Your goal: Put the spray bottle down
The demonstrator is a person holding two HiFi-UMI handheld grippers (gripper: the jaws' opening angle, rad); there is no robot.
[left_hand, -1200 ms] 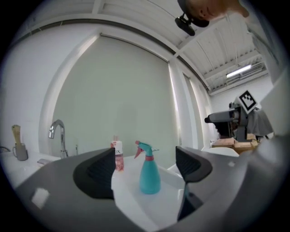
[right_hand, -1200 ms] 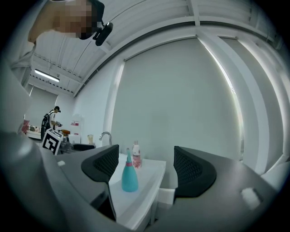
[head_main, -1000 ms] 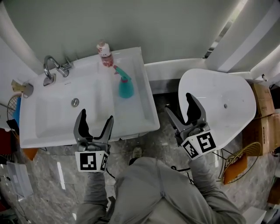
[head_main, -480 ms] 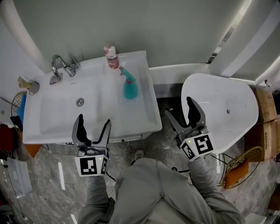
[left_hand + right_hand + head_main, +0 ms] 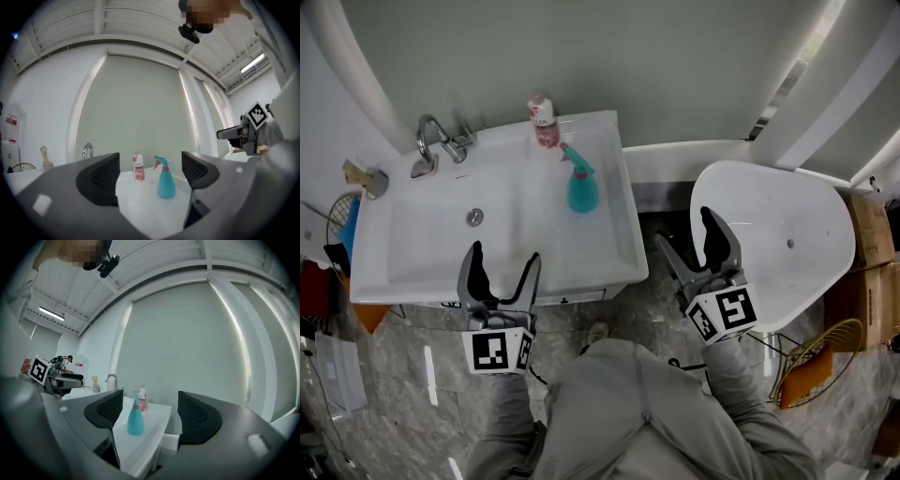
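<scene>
A teal spray bottle [image 5: 580,191] with a pink collar stands upright on the flat right ledge of the white sink [image 5: 412,272], free of both grippers. It also shows in the left gripper view as the spray bottle [image 5: 165,183] and in the right gripper view as the spray bottle [image 5: 135,421]. My left gripper [image 5: 500,264] hangs open over the sink's front edge, nothing between its jaws. My right gripper [image 5: 689,235] is open too, held right of the sink above the floor, empty.
A pink-labelled bottle [image 5: 544,123] stands behind the spray bottle by the wall. A chrome tap [image 5: 434,142] sits at the sink's back left. A white oval basin [image 5: 787,239] lies to the right, cardboard boxes [image 5: 874,234] and a wire basket [image 5: 830,352] beyond it.
The head view has shifted slightly, so the sink sits a little further right and lower in frame. Both grippers stay open and empty; the spray bottle has not moved.
</scene>
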